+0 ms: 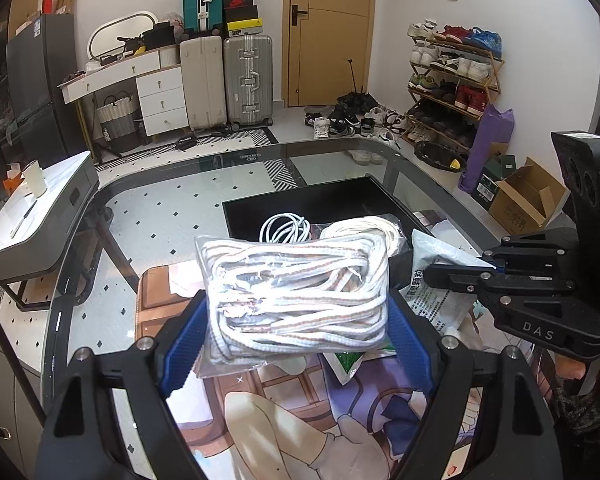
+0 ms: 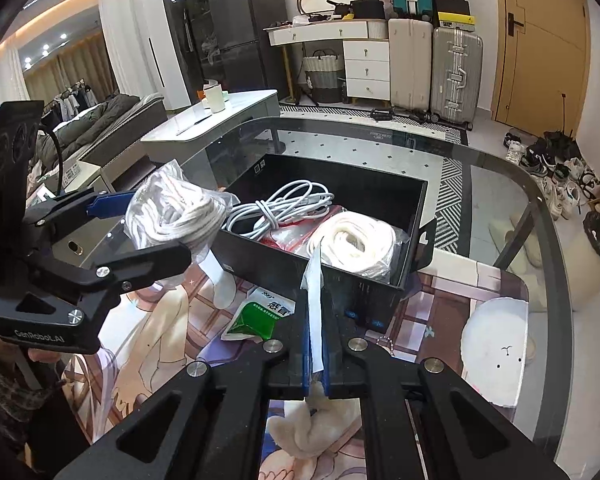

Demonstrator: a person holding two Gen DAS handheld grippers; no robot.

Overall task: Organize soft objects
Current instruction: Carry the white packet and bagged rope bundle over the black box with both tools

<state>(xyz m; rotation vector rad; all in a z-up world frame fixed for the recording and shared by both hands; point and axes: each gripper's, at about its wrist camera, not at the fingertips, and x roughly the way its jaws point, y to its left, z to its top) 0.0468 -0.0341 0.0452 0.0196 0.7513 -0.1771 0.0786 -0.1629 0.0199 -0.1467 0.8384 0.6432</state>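
My left gripper [image 1: 296,320] is shut on a clear bag of white striped rope [image 1: 296,292] and holds it above the mat, just left of the black box [image 1: 300,200]; it shows in the right wrist view [image 2: 172,212] too. My right gripper [image 2: 315,316] is shut on a flat pale packet [image 2: 315,312], seen edge-on, in front of the black box [image 2: 260,256]; in the left wrist view it [image 1: 456,268] grips that packet [image 1: 440,280]. The box holds a white cable [image 2: 280,208] and a bagged white rope coil [image 2: 356,240].
A printed mat [image 2: 420,312] covers the near part of the glass table [image 2: 500,184]. A green and white sachet [image 2: 260,316] lies on the mat in front of the box. A white side table [image 2: 212,120] stands to the left.
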